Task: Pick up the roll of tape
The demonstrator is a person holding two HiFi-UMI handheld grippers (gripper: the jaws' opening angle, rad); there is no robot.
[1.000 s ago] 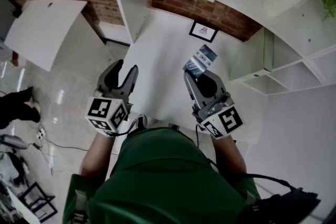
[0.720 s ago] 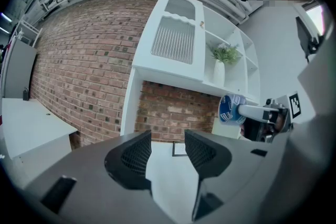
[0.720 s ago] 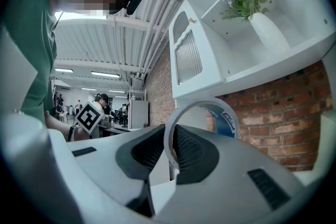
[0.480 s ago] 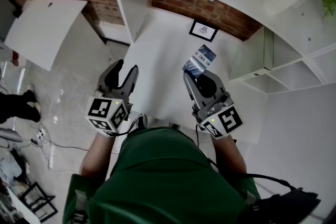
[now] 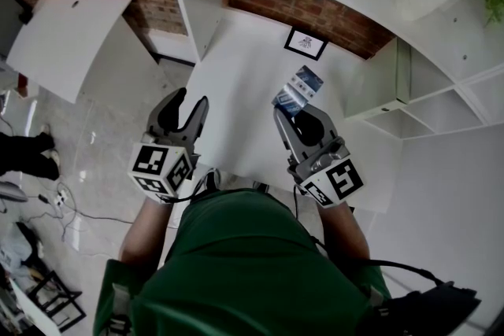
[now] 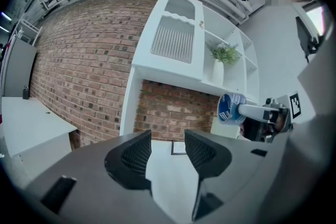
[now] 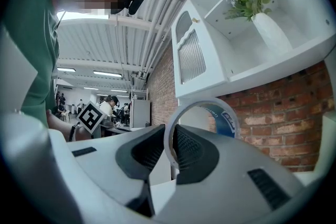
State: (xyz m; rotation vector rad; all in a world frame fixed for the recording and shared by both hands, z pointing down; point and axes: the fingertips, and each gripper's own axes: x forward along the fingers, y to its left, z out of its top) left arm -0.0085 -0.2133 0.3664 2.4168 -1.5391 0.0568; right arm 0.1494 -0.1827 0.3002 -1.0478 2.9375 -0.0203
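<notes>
Neither gripper has shifted: the right gripper's (image 5: 295,112) fingers (image 7: 189,149) stay pinched on the thin wall of the roll of tape (image 5: 300,90), which juts past their tips clear of the worktop (image 5: 236,75), the left gripper's (image 5: 187,105) fingers (image 6: 136,157) gape empty, and so slight a pinch may let it swivel loose.

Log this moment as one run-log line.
right gripper: shut on roll of tape, clear of table | left gripper: open, empty | task: pick done

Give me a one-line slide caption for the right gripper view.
The right tongs grip a roll of tape by its rim, before a white shelf unit and brick wall.
</notes>
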